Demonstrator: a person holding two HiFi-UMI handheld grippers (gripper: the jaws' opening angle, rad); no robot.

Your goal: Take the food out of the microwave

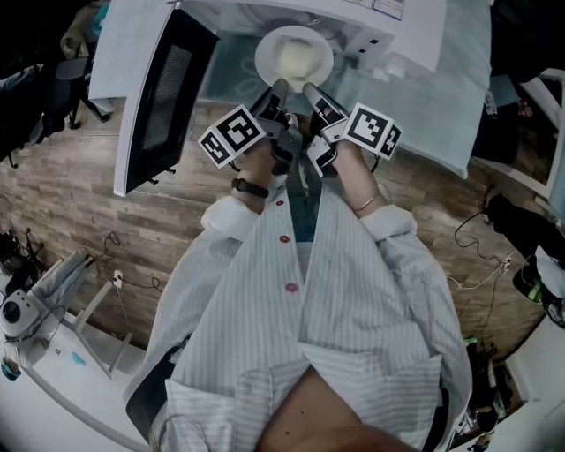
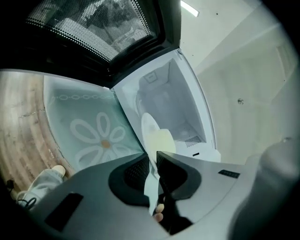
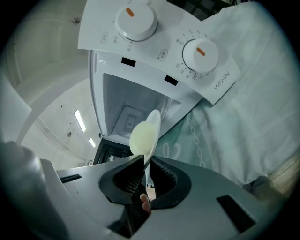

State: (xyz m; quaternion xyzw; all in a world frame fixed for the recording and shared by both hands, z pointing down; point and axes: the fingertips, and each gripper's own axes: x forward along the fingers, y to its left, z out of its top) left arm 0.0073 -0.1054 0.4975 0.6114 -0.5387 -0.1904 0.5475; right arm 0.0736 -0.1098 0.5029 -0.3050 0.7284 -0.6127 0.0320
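Note:
A white plate [image 1: 294,57] carries a mound of pale yellow food [image 1: 297,60] just in front of the open microwave [image 1: 388,26]. My left gripper [image 1: 276,91] is shut on the plate's near rim at the left. Beside it, my right gripper [image 1: 311,91] is shut on the same rim at the right. In the left gripper view the plate [image 2: 149,127] stands edge-on between the pads of the gripper [image 2: 153,161], with the food [image 2: 162,140] and the white cavity [image 2: 168,103] beyond. In the right gripper view the plate [image 3: 154,123] and food [image 3: 141,138] rise from the gripper [image 3: 146,164].
The microwave door [image 1: 163,93] swings open to the left of my hands. Two dials [image 3: 136,21] sit on the control panel at the right. A teal flowered cloth [image 2: 93,136] covers the table under the microwave. Cables trail over the wooden floor [image 1: 79,177].

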